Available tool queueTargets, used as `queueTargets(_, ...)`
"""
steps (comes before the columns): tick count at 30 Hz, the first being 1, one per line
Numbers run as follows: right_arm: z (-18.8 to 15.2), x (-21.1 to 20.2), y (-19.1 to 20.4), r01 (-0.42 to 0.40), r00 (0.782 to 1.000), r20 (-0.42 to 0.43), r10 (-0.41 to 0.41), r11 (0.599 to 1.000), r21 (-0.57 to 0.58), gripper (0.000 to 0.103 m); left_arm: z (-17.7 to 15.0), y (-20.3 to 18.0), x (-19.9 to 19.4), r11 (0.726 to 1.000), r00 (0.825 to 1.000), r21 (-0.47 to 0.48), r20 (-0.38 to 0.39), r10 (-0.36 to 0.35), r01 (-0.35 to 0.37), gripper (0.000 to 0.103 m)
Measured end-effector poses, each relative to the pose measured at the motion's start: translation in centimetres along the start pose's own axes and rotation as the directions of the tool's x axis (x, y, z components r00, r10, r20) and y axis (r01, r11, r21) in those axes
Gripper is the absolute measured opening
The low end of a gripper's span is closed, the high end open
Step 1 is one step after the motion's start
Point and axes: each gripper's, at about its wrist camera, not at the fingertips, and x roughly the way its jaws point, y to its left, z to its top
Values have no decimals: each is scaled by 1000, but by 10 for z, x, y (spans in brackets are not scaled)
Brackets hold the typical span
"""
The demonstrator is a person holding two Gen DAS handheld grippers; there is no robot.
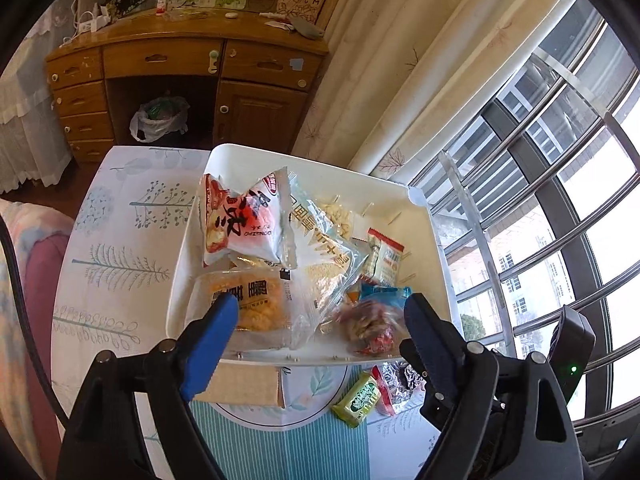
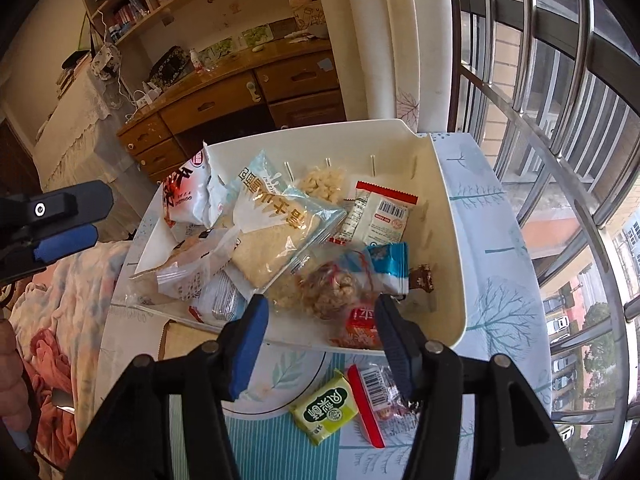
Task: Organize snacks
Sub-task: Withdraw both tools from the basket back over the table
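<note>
A white tray [image 1: 434, 248] [image 2: 448, 216] on the table holds several snack packets: a red-and-white bag [image 1: 244, 220] [image 2: 184, 196], a clear bread pack [image 1: 256, 304], a pale blue cracker pack [image 1: 324, 248] [image 2: 280, 220], a clear bag of nut clusters [image 1: 368, 320] [image 2: 332, 288]. A green packet [image 1: 358, 398] [image 2: 324, 408] and a red-edged clear packet [image 1: 394, 386] [image 2: 374, 396] lie on the table in front of the tray. My left gripper [image 1: 320, 320] is open and empty above the tray's near edge. My right gripper [image 2: 320, 332] is open and empty above the near edge.
The table has a leaf-print cloth [image 1: 120, 240] [image 2: 492, 280]. A cardboard piece [image 1: 244, 388] [image 2: 180, 340] lies under the tray's near edge. A wooden desk [image 1: 180, 68] stands behind, a barred window [image 1: 560, 200] to the right, bedding [image 2: 60, 288] to the left.
</note>
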Motion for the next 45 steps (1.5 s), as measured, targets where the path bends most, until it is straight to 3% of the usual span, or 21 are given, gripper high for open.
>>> queueTargets(27, -30, -38, -60, -130, 989, -61, 138, 984, 119, 60, -83, -25, -60, 984, 994, -151, 38, 105, -99, 84)
queueTargets(45, -69, -13, -79, -163, 951, -216, 220, 954, 251, 61, -145, 6, -73, 944, 975, -244, -55, 214, -221, 84)
